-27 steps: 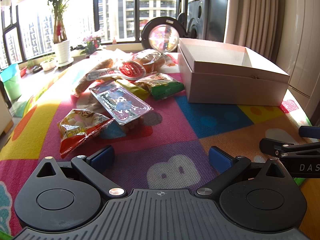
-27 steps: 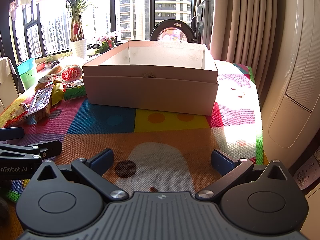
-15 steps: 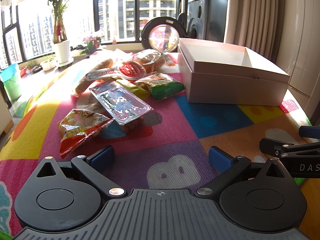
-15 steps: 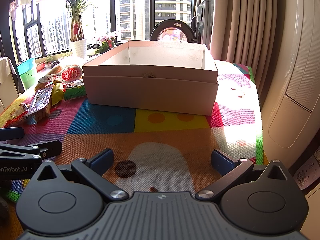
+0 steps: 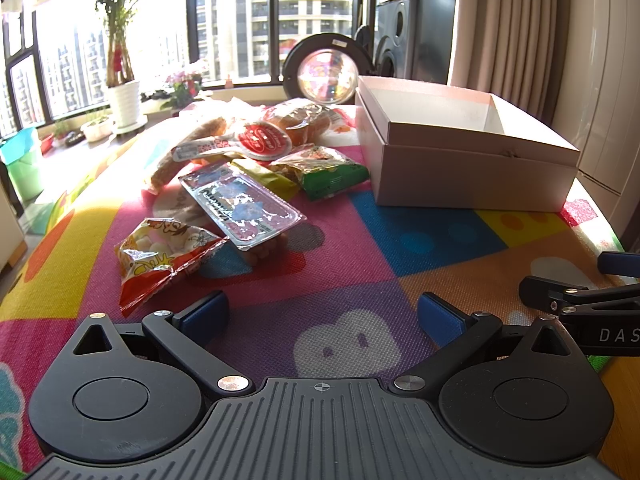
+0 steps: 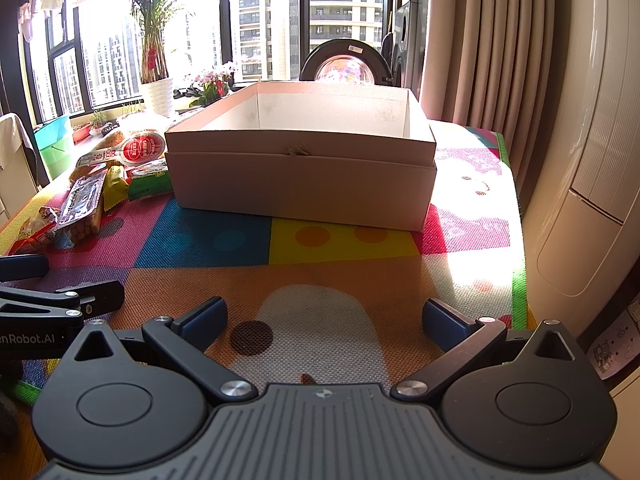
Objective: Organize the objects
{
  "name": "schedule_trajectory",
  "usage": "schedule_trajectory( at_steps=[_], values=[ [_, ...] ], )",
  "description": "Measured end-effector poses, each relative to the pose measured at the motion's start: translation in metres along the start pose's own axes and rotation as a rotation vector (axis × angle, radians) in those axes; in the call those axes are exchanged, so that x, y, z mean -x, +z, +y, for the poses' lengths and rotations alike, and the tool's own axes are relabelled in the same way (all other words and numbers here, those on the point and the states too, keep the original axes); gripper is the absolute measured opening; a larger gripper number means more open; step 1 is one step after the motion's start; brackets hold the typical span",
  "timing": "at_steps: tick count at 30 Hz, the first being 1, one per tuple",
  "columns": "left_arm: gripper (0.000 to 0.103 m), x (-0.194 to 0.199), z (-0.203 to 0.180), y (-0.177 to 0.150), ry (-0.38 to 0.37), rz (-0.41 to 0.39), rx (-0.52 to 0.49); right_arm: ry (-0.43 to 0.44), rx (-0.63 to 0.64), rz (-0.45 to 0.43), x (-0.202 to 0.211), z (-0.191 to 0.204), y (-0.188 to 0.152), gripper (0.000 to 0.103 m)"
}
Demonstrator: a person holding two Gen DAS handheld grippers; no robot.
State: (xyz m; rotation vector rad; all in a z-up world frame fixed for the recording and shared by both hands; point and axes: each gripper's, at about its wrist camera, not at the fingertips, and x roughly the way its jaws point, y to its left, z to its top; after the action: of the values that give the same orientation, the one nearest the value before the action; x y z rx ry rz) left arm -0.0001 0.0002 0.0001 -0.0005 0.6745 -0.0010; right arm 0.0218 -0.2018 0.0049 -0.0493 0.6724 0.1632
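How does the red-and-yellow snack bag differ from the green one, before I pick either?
The red-and-yellow snack bag lies nearest the left tongs, alone at the pile's front; the green snack bag sits farther off, close to the box. The red one looks crumpled, the green one plumper. Both lie flat on the mat.

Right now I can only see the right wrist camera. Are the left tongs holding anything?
Observer: No. The left tongs are open, with only the colourful mat between them.
Child: Which snack is closest to them?
Observer: The red and yellow snack bag. It lies on the mat just ahead of the tongs, a little to their left.
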Motion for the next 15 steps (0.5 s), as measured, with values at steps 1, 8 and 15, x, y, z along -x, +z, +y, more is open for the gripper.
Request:
schedule_trajectory(
  at_steps=[1, 8, 15],
  values=[
    [0.103, 0.0, 0.0, 0.0, 0.0, 0.0, 0.0, -0.001, 0.001, 0.0, 0.0, 0.0, 0.0, 0.103],
    [0.103, 0.0, 0.0, 0.0, 0.0, 0.0, 0.0, -0.001, 0.001, 0.0, 0.0, 0.0, 0.0, 0.103],
    [0.103, 0.0, 0.0, 0.0, 0.0, 0.0, 0.0, -0.078, -0.069, -0.001, -0.002, 0.01, 0.002, 0.103]
  ],
)
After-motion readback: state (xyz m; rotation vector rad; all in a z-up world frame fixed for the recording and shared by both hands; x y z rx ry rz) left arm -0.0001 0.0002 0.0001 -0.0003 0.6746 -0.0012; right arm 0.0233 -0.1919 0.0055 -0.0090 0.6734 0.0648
